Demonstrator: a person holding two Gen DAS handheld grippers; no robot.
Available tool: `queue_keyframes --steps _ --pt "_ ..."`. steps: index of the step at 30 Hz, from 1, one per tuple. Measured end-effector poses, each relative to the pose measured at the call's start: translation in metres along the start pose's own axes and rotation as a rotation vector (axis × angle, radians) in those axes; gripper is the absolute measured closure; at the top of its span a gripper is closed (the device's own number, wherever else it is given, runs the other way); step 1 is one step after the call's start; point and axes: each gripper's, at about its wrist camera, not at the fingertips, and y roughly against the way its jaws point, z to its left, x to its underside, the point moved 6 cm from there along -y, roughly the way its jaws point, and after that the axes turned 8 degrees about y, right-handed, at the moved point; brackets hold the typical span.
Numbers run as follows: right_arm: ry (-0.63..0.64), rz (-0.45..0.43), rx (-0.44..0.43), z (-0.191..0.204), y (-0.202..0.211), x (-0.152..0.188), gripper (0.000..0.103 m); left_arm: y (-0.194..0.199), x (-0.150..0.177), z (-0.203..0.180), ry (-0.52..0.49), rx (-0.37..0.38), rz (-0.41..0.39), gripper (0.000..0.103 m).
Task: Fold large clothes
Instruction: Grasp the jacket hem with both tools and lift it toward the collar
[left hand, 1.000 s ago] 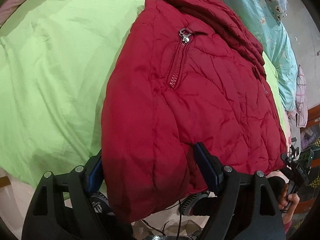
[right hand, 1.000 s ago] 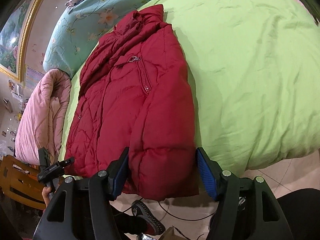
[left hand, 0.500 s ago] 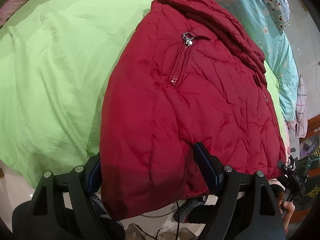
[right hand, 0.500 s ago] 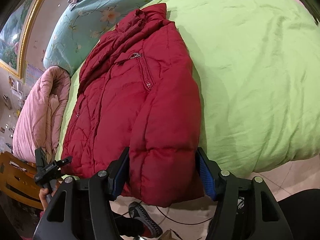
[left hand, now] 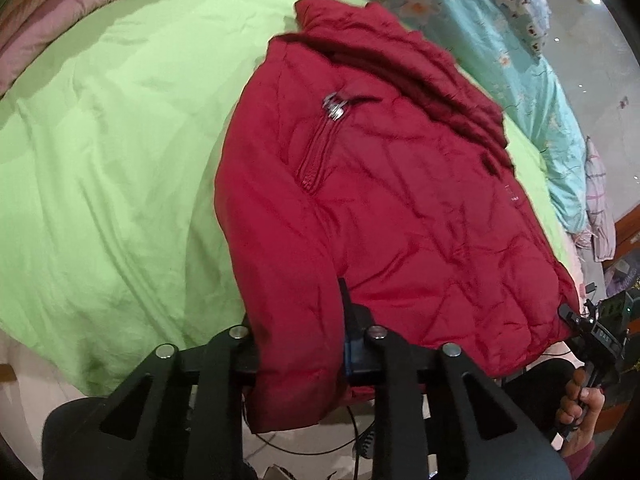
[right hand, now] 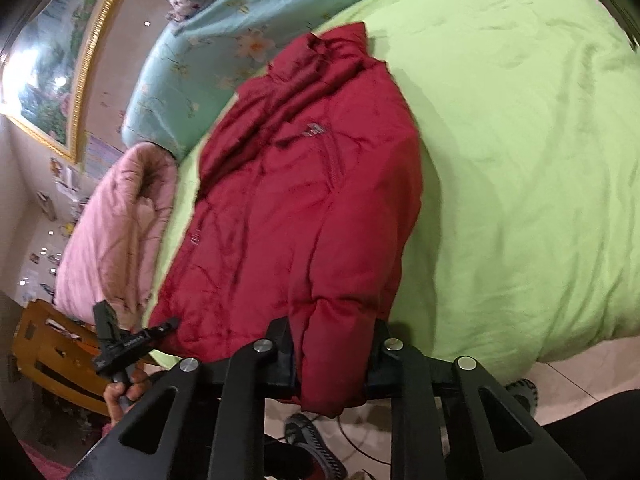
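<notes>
A wide green quilt point(left hand: 112, 168) covers the bed, and the red puffer jacket point(left hand: 384, 200) lies lengthwise on it, collar far, hem spilling over the near edge. The left gripper point(left hand: 298, 344) and right gripper point(right hand: 330, 354) each pinch a hem corner. Looks like the fold's starting: next, lift and carry the hem toward the collar.

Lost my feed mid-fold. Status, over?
Left gripper and right gripper each shut on the red jacket's hem. Jacket flat on the green bedspread, hem overhanging. Nothing blocking.
</notes>
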Motion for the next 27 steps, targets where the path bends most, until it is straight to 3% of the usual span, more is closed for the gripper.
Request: queue_keyframes --steps 6,14,27 --pt "-0.008 -0.057 -0.094 0.014 0.013 -0.018 0.085 0.022 -0.015 -0.017 -0.021 0.056 -0.067 0.087" --pt "0.027 -0.145 -0.139 0.036 0.032 -0.054 0.086 0.060 -0.061 -0.044 -0.034 0.123 -0.183 0.087" --pt "0.098 -0.257 -0.167 0.065 0.040 -0.137 0.086 0.078 -0.129 -0.087 -0.077 0.124 -0.292 0.087"
